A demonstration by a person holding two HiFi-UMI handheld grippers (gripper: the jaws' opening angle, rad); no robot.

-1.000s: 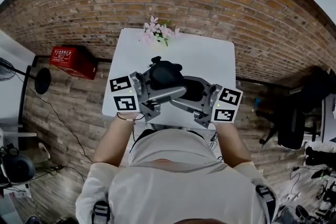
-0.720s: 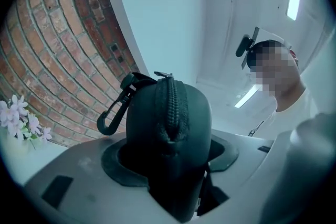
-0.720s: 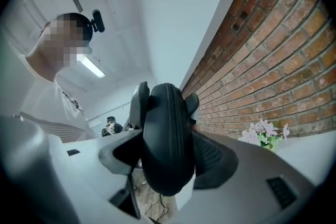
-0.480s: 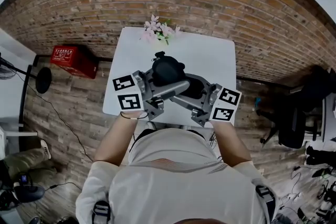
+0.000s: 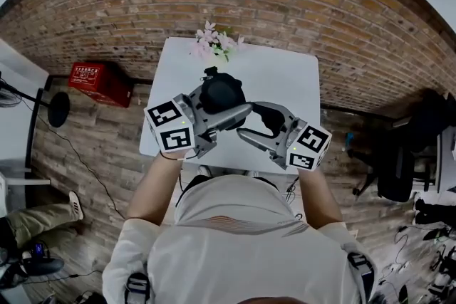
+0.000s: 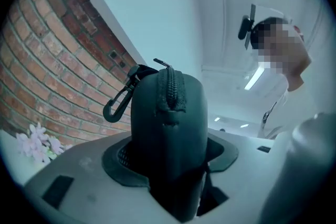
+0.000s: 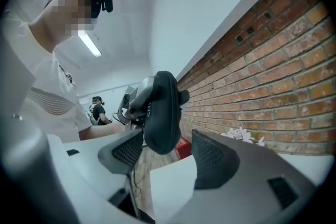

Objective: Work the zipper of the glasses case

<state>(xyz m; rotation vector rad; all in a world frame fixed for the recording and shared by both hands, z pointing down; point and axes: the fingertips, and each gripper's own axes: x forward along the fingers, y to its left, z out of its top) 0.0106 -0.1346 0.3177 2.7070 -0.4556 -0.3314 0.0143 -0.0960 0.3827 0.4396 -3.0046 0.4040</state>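
The glasses case (image 5: 221, 92) is black and rounded and hangs in the air over the white table (image 5: 285, 82). My left gripper (image 5: 224, 102) is shut on it, both pads pressed to its sides. In the left gripper view the case (image 6: 168, 134) stands up between the jaws, its zipper (image 6: 170, 89) running over the top and a black clip (image 6: 118, 105) hanging at its left. My right gripper (image 5: 249, 119) sits to the right of the case, apart from it, and its jaws are opening. In the right gripper view the case (image 7: 161, 113) is ahead of the pads (image 7: 128, 149), untouched.
Pink flowers (image 5: 214, 43) stand at the table's far edge against the brick wall. A red box (image 5: 96, 82) lies on the wooden floor at the left. A dark office chair (image 5: 406, 160) is at the right. A second person stands far off in the right gripper view.
The left gripper closed on the case and turned it up and left. The right gripper came off the case and drew back to the right.
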